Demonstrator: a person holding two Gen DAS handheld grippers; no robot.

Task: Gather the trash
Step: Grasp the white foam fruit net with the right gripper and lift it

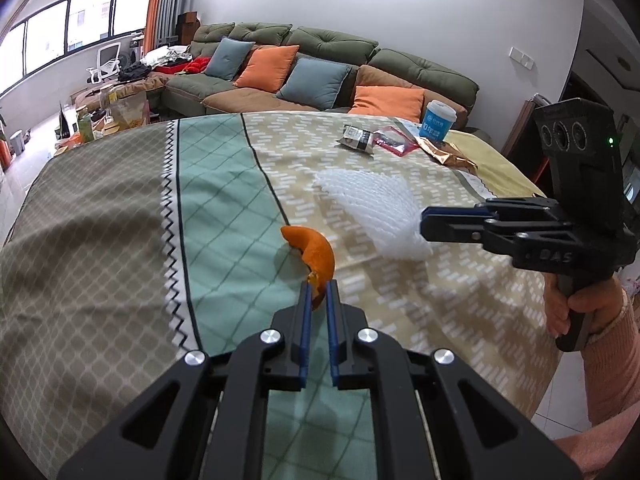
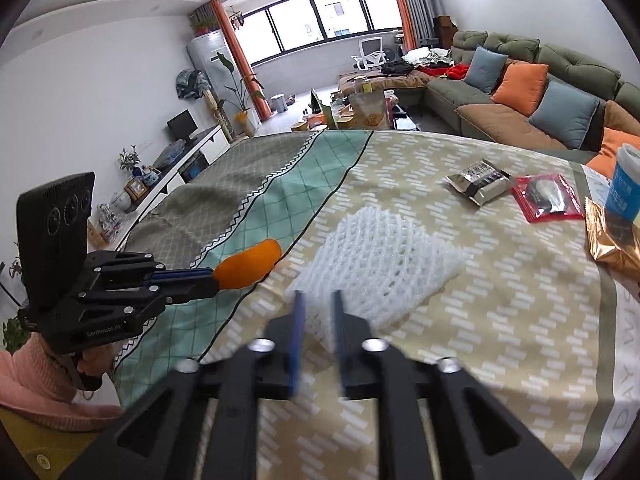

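Observation:
My left gripper (image 1: 318, 290) is shut on the near end of an orange peel (image 1: 312, 250), which curves up and away over the patterned tablecloth (image 1: 120, 220). In the right wrist view the peel (image 2: 250, 266) sticks out of the left gripper (image 2: 214, 278). My right gripper (image 2: 318, 300) is shut on a corner of the white foam fruit net (image 2: 380, 264). In the left wrist view the right gripper (image 1: 423, 226) holds the net (image 1: 372, 208) at its near right corner.
At the table's far right lie a silver snack packet (image 2: 480, 186), a red pouch (image 2: 546, 198), a gold wrapper (image 2: 612, 244) and a blue paper cup (image 2: 626, 186). A green sofa (image 1: 340, 68) with cushions stands behind the table.

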